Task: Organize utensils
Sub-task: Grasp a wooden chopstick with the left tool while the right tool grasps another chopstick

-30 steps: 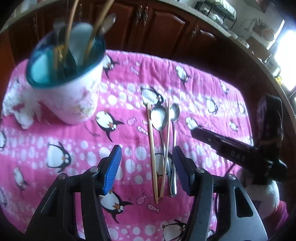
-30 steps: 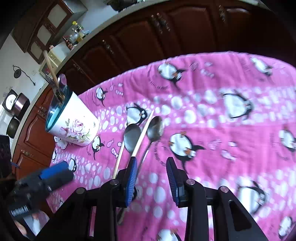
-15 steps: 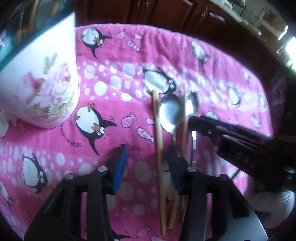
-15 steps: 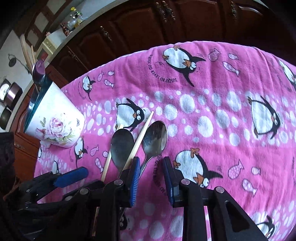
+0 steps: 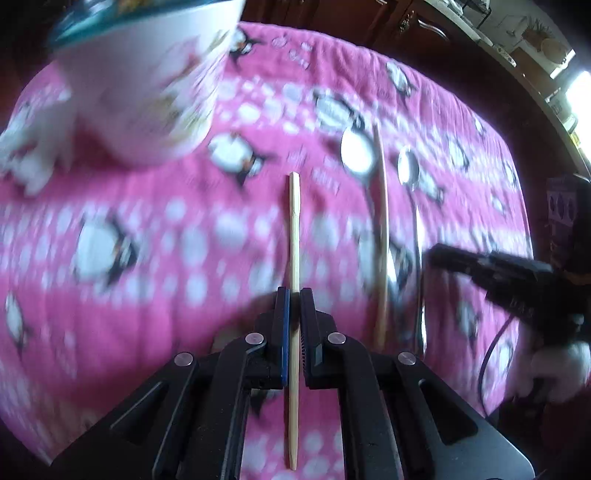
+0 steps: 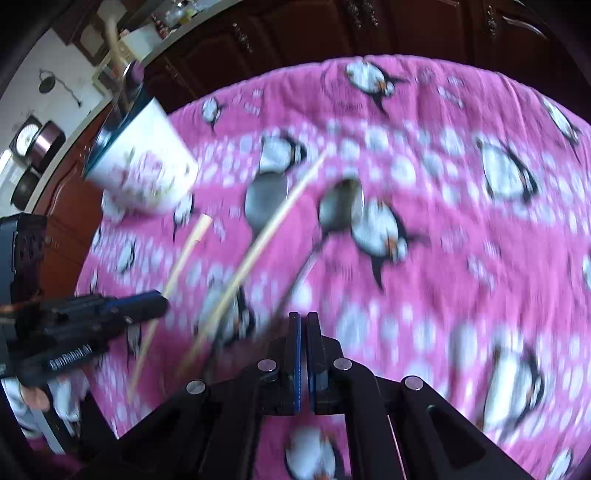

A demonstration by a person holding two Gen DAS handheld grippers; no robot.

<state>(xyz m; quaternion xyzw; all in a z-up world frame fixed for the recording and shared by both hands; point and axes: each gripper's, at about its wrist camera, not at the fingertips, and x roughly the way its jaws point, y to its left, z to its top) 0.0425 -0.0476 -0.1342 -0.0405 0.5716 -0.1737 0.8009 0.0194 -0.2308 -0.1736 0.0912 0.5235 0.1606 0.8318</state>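
Observation:
My left gripper (image 5: 294, 293) is shut on a wooden chopstick (image 5: 294, 229) and holds it above the pink penguin cloth (image 5: 184, 229). The chopstick also shows in the right wrist view (image 6: 184, 251), held by the left gripper (image 6: 155, 302). A second chopstick (image 5: 382, 229) lies on the cloth between two metal spoons (image 5: 356, 155) (image 5: 408, 170). The white floral utensil cup (image 5: 147, 85) with a teal rim stands at the far left. My right gripper (image 6: 303, 317) is shut with nothing visible between its pads, near the spoon handles. It shows at the right of the left wrist view (image 5: 480, 266).
Dark wooden cabinets (image 6: 332, 33) run behind the table. The cup (image 6: 144, 166) holds several utensils sticking up. The cloth (image 6: 443, 258) has bare room at the right. Pots (image 6: 40, 136) sit on a far counter at the left.
My left gripper has closed on the left chopstick and lifted it off the cloth, away from the spoons. My right gripper has closed. Both views are now blurred by motion.

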